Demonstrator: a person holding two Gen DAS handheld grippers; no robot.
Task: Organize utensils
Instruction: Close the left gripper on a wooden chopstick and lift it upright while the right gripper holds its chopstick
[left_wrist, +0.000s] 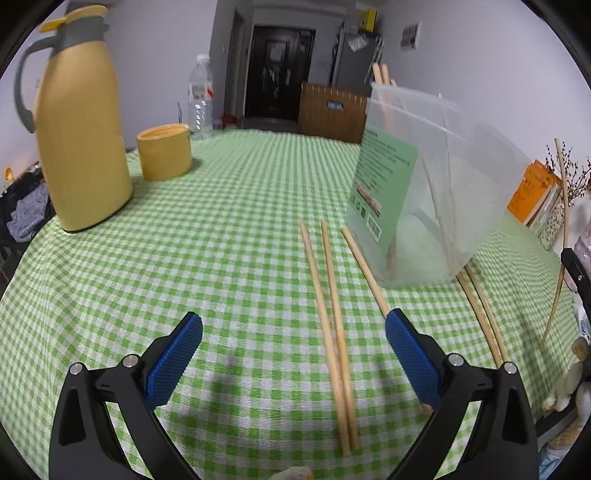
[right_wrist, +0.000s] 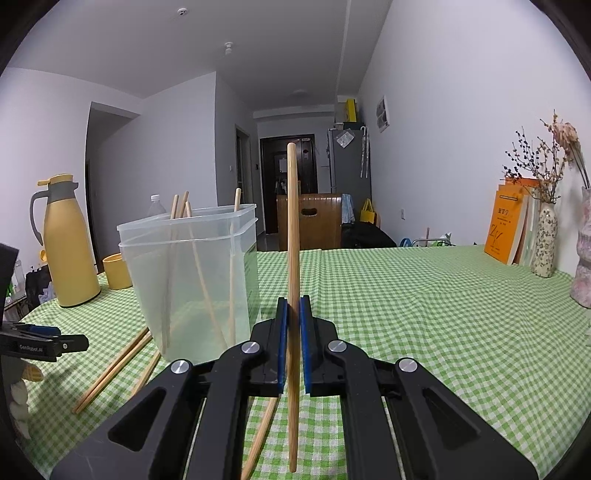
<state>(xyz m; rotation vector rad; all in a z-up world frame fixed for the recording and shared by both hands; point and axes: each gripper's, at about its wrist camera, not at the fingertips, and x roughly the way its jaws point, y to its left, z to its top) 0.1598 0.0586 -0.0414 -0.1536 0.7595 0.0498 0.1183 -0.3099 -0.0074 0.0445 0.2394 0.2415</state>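
My left gripper (left_wrist: 293, 317) hangs open over the green checked tablecloth (left_wrist: 221, 240). Two wooden chopsticks (left_wrist: 332, 332) lie side by side on the cloth between its blue pads, untouched. A third chopstick (left_wrist: 364, 269) runs under the right pad, and two more (left_wrist: 480, 314) lie to the right. Behind them stands a clear plastic container (left_wrist: 424, 192) with a green label. In the right wrist view this container (right_wrist: 192, 277) holds several chopsticks. My right gripper (right_wrist: 294, 306) is shut on one upright chopstick (right_wrist: 293, 240), to the right of the container.
A yellow thermos jug (left_wrist: 81, 140), a yellow cup (left_wrist: 164, 151) and a water bottle (left_wrist: 201, 99) stand at the far left of the table. Orange books (right_wrist: 509, 221) and vases with dried flowers (right_wrist: 545, 240) line the right wall. A wooden chair (right_wrist: 310, 218) sits beyond the far edge.
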